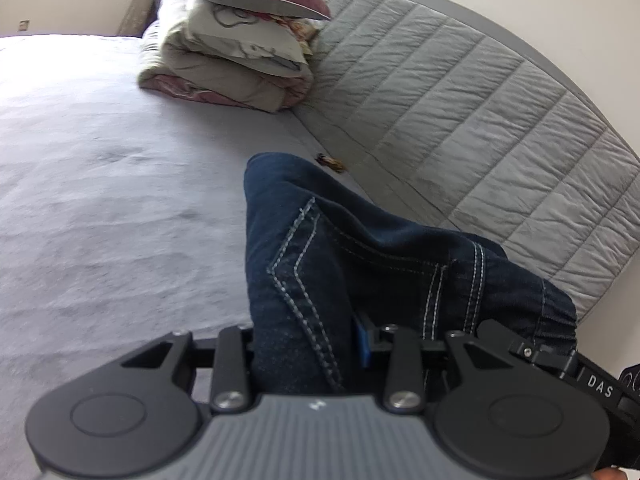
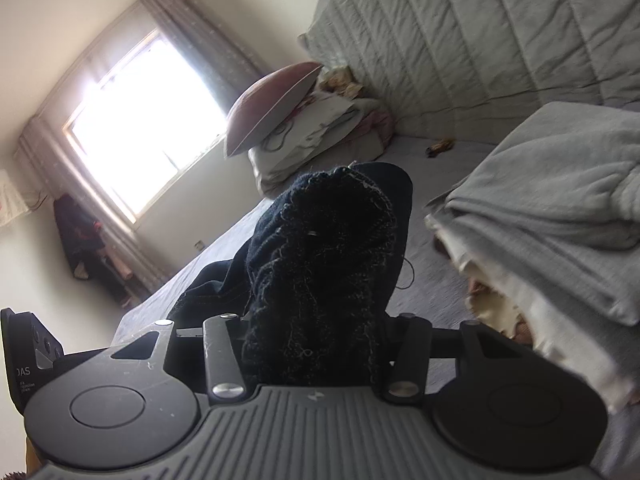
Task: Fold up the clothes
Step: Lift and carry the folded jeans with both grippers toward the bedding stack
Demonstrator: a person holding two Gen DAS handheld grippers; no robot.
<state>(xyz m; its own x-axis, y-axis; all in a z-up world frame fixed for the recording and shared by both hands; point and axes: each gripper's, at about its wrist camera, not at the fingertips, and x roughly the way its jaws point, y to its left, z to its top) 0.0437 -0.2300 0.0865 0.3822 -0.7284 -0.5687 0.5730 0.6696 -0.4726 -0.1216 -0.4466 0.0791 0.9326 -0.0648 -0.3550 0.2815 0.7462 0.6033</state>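
Dark blue jeans [image 1: 340, 264] with pale stitching fill the left wrist view's middle, bunched between the jaws of my left gripper [image 1: 308, 344], which is shut on them above the pale bed sheet [image 1: 100, 200]. In the right wrist view another bunched part of the same jeans [image 2: 320, 264], with a frayed edge, stands up between the jaws of my right gripper [image 2: 316, 344], which is shut on it. The fingertips of both grippers are hidden under the denim. The other gripper's black body [image 1: 592, 376] shows at the lower right of the left wrist view.
A padded grey headboard [image 1: 460, 92] runs along the far side of the bed. Stacked pillows and folded bedding [image 1: 236, 48] lie near it. A folded grey blanket pile [image 2: 560, 208] sits close on the right. A small dark object [image 1: 330, 162] lies by the headboard. A bright window [image 2: 132, 132] is at the left.
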